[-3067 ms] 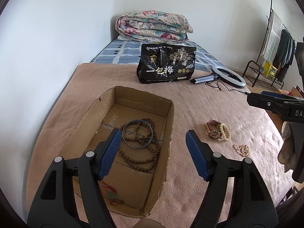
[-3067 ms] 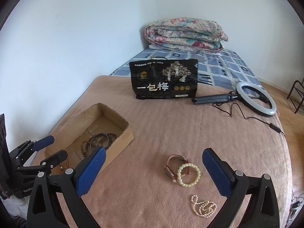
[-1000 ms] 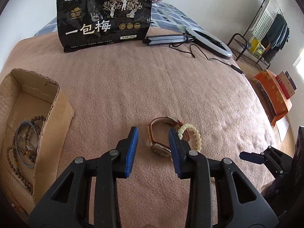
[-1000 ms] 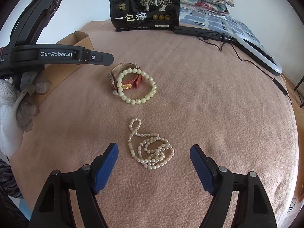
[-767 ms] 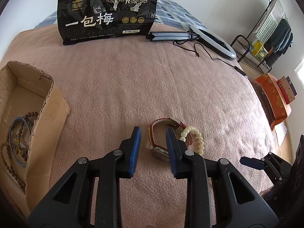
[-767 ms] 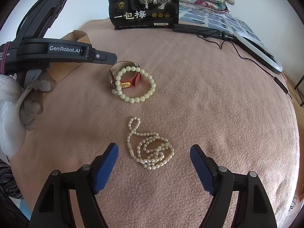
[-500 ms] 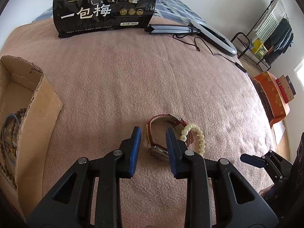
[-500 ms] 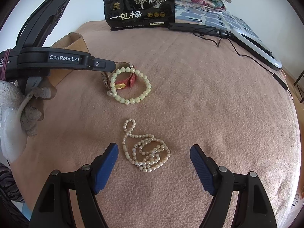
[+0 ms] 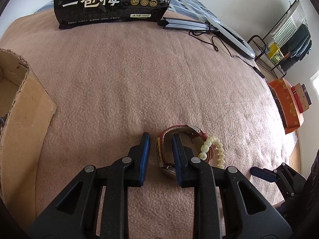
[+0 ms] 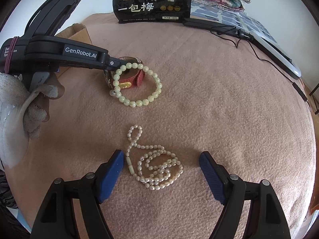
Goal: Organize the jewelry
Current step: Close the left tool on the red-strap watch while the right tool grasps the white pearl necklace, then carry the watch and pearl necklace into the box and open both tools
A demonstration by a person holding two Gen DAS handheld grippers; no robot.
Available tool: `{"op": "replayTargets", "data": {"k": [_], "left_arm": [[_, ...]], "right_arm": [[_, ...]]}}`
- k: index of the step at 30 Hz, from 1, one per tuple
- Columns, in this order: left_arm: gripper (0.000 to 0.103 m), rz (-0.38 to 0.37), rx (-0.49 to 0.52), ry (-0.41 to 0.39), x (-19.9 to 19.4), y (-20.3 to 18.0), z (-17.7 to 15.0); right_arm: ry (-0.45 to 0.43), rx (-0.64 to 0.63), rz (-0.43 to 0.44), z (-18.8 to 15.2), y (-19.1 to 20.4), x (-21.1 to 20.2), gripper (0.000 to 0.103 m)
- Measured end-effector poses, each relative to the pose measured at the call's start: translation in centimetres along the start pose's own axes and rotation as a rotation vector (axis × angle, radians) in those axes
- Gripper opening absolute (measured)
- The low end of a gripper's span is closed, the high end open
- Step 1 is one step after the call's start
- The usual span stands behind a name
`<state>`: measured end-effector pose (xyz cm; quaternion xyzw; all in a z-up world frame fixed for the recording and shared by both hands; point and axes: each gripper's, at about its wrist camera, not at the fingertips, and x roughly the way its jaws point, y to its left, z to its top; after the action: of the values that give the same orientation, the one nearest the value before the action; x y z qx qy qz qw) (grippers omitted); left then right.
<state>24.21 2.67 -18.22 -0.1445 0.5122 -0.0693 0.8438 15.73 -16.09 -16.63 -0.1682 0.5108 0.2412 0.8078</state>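
A wristwatch point(image 9: 162, 149) with a red strap lies on its side on a pink blanket point(image 9: 139, 79) that covers a bed. The left hand-held gripper point(image 9: 159, 149) straddles the near part of the strap: one blue pad sits outside the loop, the other inside it. The jaws are narrowly parted, with a slim gap visible between the strap and the outer pad, so the grip has not clamped. Touching the watch on its right is a bracelet of pale cream beads point(image 10: 139, 83), part of it leaning on the strap. Near it, toward the front, a pearl necklace point(image 10: 155, 165) lies in a loose tangle. The right hand-held gripper point(image 10: 161, 159) hovers low with its jaws spread wide, one pad on either side of the necklace, holding nothing. A white-gloved hand point(image 10: 30, 107) holds the left tool. At the left edge stands a cardboard box point(image 9: 22, 107). At the far side stand a black snack bag point(image 9: 111, 2) with gold and white print and a ring light point(image 9: 229, 35) lying flat with its cable.
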Motion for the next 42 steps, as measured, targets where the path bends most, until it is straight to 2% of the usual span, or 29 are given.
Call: {"op": "replayTargets", "data": {"k": [2,6,10,16,19,26,31,42], "left_arm": [[0.021,0.002,0.006,-0.002,0.1,-0.1,0.0],[0.011,0.010,0.020,-0.006,0.1,-0.1,0.2],[0.009,0.025,0.016,-0.027,-0.2,0.0,0.3],[0.008,0.070,0.015,-0.079,-1.2,0.2,0.6],[0.008,0.076,0.007,-0.093,-1.6,0.4,0.7],[0.008,0.096,0.019,-0.155,-3.0,-0.1,1.1],[0.008,0.082,0.006,-0.185,-4.0,-0.3,1.5],[0.008,0.076,-0.002,-0.237,-7.2,-0.1,1.7]], "right_arm": [[0.006,-0.007,-0.005,0.0,0.1,0.1,0.078],[0.015,-0.033,-0.019,0.2,0.4,-0.1,0.062],[0.019,-0.046,-0.027,0.2,0.5,-0.4,0.039],[0.020,-0.042,-0.043,0.0,0.4,-0.6,0.016],[0.021,-0.039,-0.049,0.0,0.3,-0.7,0.010],[0.019,-0.024,-0.050,0.1,0.1,-0.8,0.006],[0.010,-0.023,-0.067,0.4,0.1,-1.2,0.006],[-0.062,0.025,-0.084,1.1,-0.9,-3.9,0.006]]}}
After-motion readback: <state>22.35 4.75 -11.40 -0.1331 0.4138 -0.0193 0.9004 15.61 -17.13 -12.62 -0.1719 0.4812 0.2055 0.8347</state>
